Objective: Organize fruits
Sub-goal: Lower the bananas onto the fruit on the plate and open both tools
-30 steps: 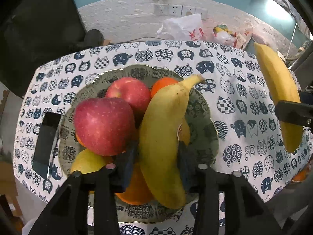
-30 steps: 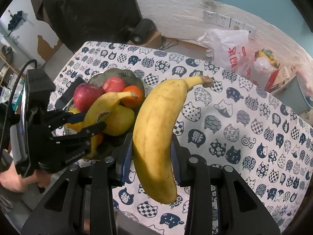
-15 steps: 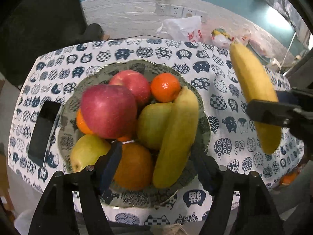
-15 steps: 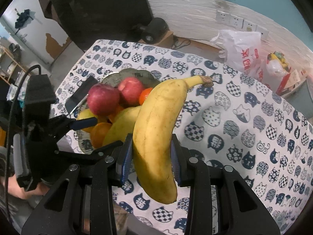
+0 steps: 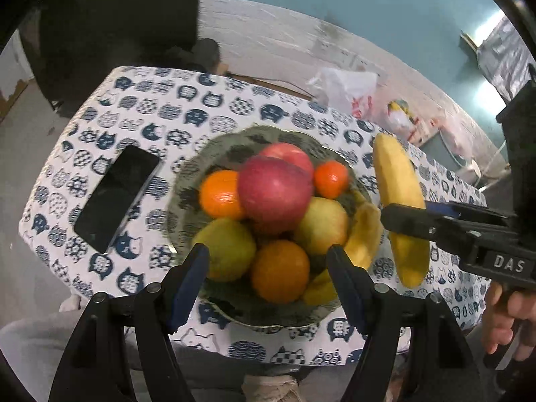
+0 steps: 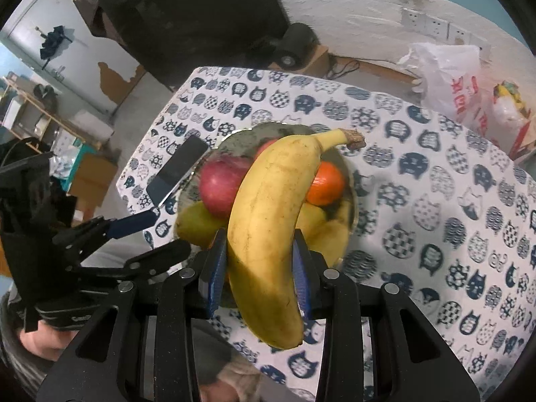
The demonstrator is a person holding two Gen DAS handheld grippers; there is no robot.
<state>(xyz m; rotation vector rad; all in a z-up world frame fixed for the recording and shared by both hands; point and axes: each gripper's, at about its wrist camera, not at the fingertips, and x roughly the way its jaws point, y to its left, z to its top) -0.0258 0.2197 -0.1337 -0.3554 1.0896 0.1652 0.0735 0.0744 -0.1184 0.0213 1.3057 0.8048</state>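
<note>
The right gripper (image 6: pixel 259 276) held a big banana (image 6: pixel 268 231) tight between its blue fingers (image 6: pixel 216 274). The banana was yellow with small brown specks and a dry brown stem at the far end. It was long and curved, and it hung in the air over the near edge of the bowl (image 6: pixel 351 184), not touching the other fruit. In the left wrist view the same banana (image 5: pixel 400 201) showed just to the right of the bowl, with a black finger (image 5: pixel 402 224) across its middle and a person's hand (image 5: pixel 506 321) under the tool.

The left gripper (image 5: pixel 268 278) stood with its fingers (image 5: pixel 191 278) wide apart and nothing between them. Its jaws had just been opening. It hung above the near side of the bowl (image 5: pixel 187 181).

The bowl was grey-green with a dark pattern and sat on the bench (image 5: pixel 140 107), which had a white cloth with blue cat faces. The bowl was full. A big red apple (image 5: pixel 274 194) sat on top, with another red apple (image 5: pixel 288 152) behind it. There were two oranges (image 5: pixel 279 269) and a smaller orange fruit (image 5: pixel 330 179). Two yellow-green pears (image 5: pixel 227 249) lay low in the pile. A second banana (image 5: pixel 361 238) lay along the right edge of the bowl.

A black phone (image 5: pixel 117 197) lay flat on the cloth, left of the bowl.
</note>
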